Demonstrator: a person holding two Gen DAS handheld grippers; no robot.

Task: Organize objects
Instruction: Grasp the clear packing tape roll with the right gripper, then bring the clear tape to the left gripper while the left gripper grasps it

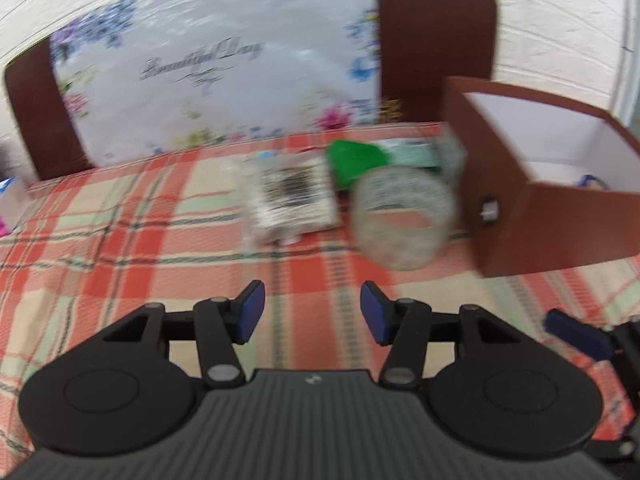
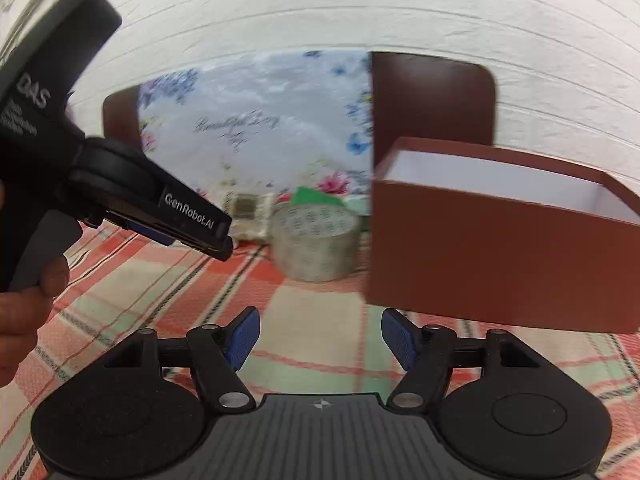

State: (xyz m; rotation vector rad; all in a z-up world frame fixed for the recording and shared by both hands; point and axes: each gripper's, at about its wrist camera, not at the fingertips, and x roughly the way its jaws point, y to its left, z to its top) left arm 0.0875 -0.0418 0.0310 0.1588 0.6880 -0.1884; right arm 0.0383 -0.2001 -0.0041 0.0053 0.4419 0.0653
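Note:
A roll of clear tape (image 1: 404,220) (image 2: 316,240) lies on the plaid cloth (image 1: 160,248), close to the left wall of an open brown box (image 1: 560,216) (image 2: 500,248) with a white inside. Left of the roll sits a small clear packet with dark print (image 1: 292,200) (image 2: 250,212), and behind the roll a green packet (image 1: 354,160) (image 2: 316,198). My left gripper (image 1: 312,312) is open above bare cloth, short of the roll and packet. My right gripper (image 2: 320,340) is open too, near the box's front corner. Neither holds anything.
A floral cushion (image 1: 216,68) leans on a brown headboard (image 1: 436,40) before a white wall. A small blue thing (image 1: 592,182) lies in the box. The left gripper's black body (image 2: 120,184) and a hand (image 2: 24,312) fill the left of the right wrist view.

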